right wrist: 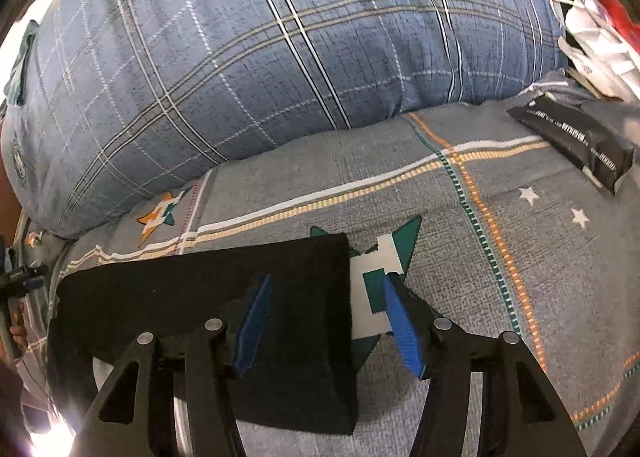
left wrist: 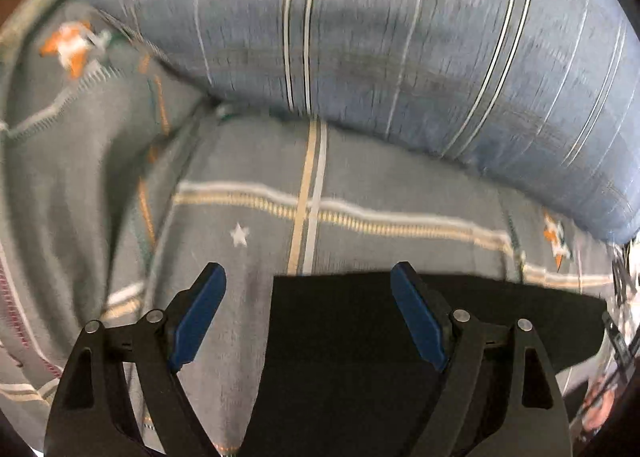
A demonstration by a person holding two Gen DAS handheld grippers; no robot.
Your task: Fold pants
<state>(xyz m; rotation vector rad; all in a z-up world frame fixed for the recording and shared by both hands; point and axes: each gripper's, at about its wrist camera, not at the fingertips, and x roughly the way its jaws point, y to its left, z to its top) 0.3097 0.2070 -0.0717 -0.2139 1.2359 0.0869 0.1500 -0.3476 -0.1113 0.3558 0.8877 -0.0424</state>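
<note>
The black pants (left wrist: 352, 345) lie folded flat in a rectangle on the grey patterned bedspread (left wrist: 248, 217). In the left wrist view my left gripper (left wrist: 308, 277) is open and empty above the pants' left edge. In the right wrist view the pants (right wrist: 240, 297) lie at lower left, and my right gripper (right wrist: 328, 285) is open and empty over their right edge. One blue finger pad (right wrist: 256, 321) is over the black cloth, the other (right wrist: 400, 321) over the bedspread (right wrist: 460, 237).
A big blue plaid pillow (left wrist: 360, 37) lies just beyond the pants, also in the right wrist view (right wrist: 260, 49). A black packet (right wrist: 576, 137) lies on the bed at the right. White bags (right wrist: 592, 37) sit at the far right.
</note>
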